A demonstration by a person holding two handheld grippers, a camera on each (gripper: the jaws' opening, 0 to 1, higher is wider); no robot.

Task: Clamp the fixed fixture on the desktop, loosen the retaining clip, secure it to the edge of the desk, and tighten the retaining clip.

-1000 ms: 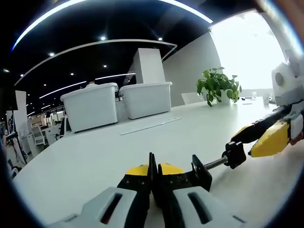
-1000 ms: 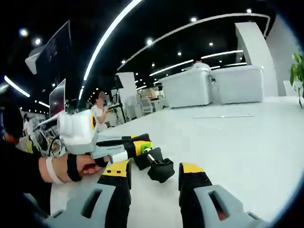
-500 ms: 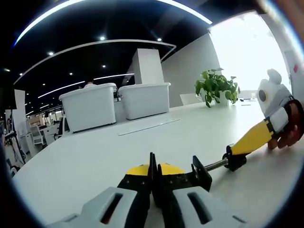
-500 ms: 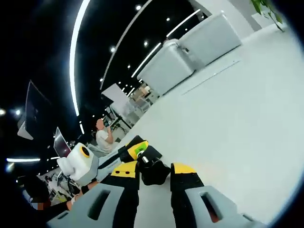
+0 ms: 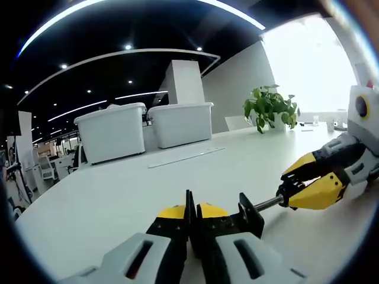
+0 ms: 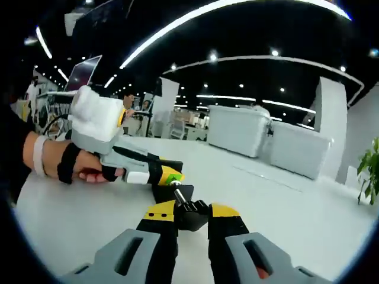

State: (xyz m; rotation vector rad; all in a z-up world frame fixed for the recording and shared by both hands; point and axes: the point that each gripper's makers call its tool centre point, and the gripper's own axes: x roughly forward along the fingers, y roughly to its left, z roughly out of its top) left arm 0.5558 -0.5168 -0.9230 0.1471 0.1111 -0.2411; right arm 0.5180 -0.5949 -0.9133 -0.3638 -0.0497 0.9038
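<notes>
Both grippers pinch the black clamp fixture [image 5: 251, 216] low on the white desk [image 5: 118, 195]: left gripper [image 5: 192, 228] gripping its frame, right gripper [image 6: 192, 216] reaching from three o'clock onto its knob [image 6: 192, 213].

White desk [image 5: 118, 195], bins [image 5: 112, 133], bright window [image 5: 308, 65]

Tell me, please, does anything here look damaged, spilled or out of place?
Nothing stands out. The left gripper is shut on the black clamp, the right gripper closes around its screw knob, and the white desk shows no spill or damage.
</notes>
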